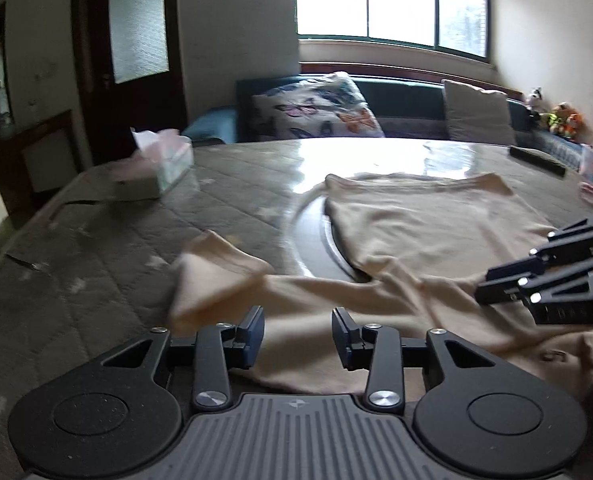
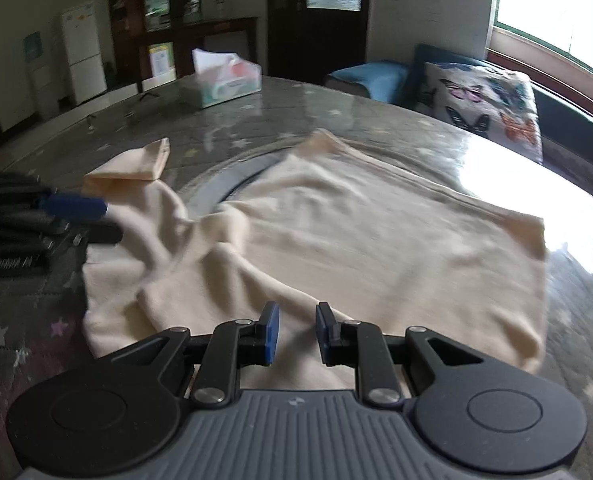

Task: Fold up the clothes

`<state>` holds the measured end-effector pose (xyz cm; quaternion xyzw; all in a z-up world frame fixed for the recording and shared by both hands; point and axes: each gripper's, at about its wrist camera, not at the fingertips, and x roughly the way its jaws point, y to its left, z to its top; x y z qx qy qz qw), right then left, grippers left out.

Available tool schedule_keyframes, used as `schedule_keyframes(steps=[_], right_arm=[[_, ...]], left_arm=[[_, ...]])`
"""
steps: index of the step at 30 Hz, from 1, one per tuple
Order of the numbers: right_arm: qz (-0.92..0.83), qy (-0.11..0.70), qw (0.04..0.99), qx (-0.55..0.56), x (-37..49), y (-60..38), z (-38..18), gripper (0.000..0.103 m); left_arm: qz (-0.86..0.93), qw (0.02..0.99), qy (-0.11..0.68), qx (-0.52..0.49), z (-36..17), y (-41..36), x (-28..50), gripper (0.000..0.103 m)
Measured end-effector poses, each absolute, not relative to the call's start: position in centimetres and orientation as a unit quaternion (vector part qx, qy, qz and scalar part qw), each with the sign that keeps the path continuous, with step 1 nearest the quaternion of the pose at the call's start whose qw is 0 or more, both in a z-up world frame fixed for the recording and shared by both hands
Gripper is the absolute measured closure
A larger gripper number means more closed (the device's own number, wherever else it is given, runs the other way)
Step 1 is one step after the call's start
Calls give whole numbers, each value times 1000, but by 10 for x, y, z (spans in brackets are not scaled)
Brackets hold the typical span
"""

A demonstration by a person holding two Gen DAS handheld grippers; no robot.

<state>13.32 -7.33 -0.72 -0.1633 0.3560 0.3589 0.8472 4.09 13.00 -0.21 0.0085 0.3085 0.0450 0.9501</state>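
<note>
- Because the beige shirt (image 2: pixel 336 240) lies spread over the middle of the round table (image 2: pixel 476 152), one sleeve (image 2: pixel 132 166) thrown out toward the edge where the tissue box (image 2: pixel 228 80) sits, it looks ready for a first fold.
- My left claw (image 1: pixel 298 338) hangs over the rumpled near hem, jaws apart, nothing between them; I judge it free to pick a corner.
- My right claw (image 2: pixel 296 334) has a narrow gap, gripping no cloth, poised low over the near edge.
</note>
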Motion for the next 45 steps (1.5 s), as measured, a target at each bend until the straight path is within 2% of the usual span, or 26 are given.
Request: schedule_keyframes(steps=[3, 11, 19, 20, 22, 24, 26, 35, 45], right_arm=[[362, 344, 848, -175, 131, -59, -8, 84], [386, 336, 842, -173, 125, -38, -5, 84], [396, 334, 839, -166, 112, -56, 12, 84], [396, 336, 839, -164, 110, -58, 13, 84], [395, 335, 840, -163, 108, -62, 14, 84], [394, 334, 841, -162, 106, -65, 15, 84], [391, 336, 843, -157, 105, -70, 15, 84], [367, 332, 859, -133, 104, -99, 22, 84], [335, 330, 877, -98, 103, -144, 27, 83]], left_arm=[[63, 951, 302, 24, -1, 137, 45, 55], [84, 948, 302, 57, -6, 144, 56, 54], [81, 942, 308, 108, -19, 141, 72, 54], [79, 940, 311, 111, -21, 142, 75, 56], [74, 941, 312, 111, -23, 146, 79, 66], [73, 940, 317, 97, -22, 152, 82, 85], [77, 942, 318, 73, -17, 161, 82, 95], [51, 959, 276, -28, 34, 174, 66, 98], [-62, 976, 210, -7, 88, 89, 57, 98]])
